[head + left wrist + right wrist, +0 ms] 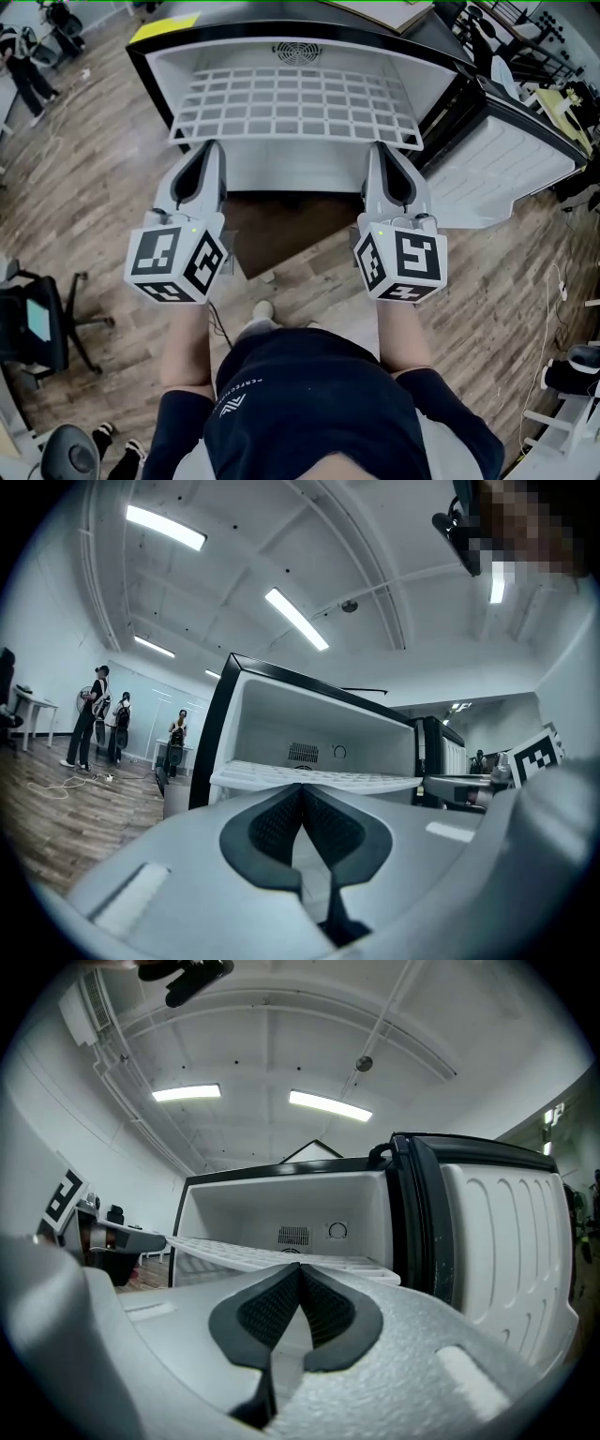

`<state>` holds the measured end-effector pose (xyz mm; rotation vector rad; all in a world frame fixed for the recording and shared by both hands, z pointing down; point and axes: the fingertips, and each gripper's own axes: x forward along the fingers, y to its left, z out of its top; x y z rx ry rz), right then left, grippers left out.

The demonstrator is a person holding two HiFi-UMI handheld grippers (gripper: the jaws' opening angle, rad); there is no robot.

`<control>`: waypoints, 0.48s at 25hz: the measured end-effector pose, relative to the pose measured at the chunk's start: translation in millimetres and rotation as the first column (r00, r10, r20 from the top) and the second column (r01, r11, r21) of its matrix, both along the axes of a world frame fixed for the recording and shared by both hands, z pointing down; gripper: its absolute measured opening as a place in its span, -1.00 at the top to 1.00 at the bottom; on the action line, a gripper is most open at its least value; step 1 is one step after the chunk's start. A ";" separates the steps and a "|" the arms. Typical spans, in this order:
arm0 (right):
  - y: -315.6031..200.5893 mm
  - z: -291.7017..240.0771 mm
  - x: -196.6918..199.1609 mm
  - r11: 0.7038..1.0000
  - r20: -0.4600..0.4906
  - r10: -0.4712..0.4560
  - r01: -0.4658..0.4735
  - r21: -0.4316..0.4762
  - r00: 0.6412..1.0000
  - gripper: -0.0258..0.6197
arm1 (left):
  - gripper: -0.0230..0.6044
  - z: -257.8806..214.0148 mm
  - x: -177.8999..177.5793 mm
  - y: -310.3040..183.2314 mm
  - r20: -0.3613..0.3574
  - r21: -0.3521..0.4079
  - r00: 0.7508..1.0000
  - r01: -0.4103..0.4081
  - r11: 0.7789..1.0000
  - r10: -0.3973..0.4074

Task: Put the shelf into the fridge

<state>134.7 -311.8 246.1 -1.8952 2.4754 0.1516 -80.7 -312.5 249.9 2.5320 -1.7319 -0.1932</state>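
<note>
A white wire shelf lies level, its back part inside the open fridge and its front edge sticking out toward me. My left gripper is shut on the shelf's front left edge. At the front right edge my right gripper is likewise shut on it. In the left gripper view the jaws meet at the shelf rim, with the fridge's back wall and vent behind. The right gripper view shows the same: closed jaws at the shelf edge.
The fridge door stands swung open at the right. A dark mat lies on the wood floor below the fridge. A black office chair is at the left, a person stands far upper left, and desks are at the upper right.
</note>
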 end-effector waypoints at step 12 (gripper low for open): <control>-13.3 -2.2 -1.8 1.000 -0.031 -0.002 0.002 0.004 1.000 0.91 | 0.88 -2.6 -2.3 -14.0 0.009 -0.001 1.000 -0.009 1.000 0.009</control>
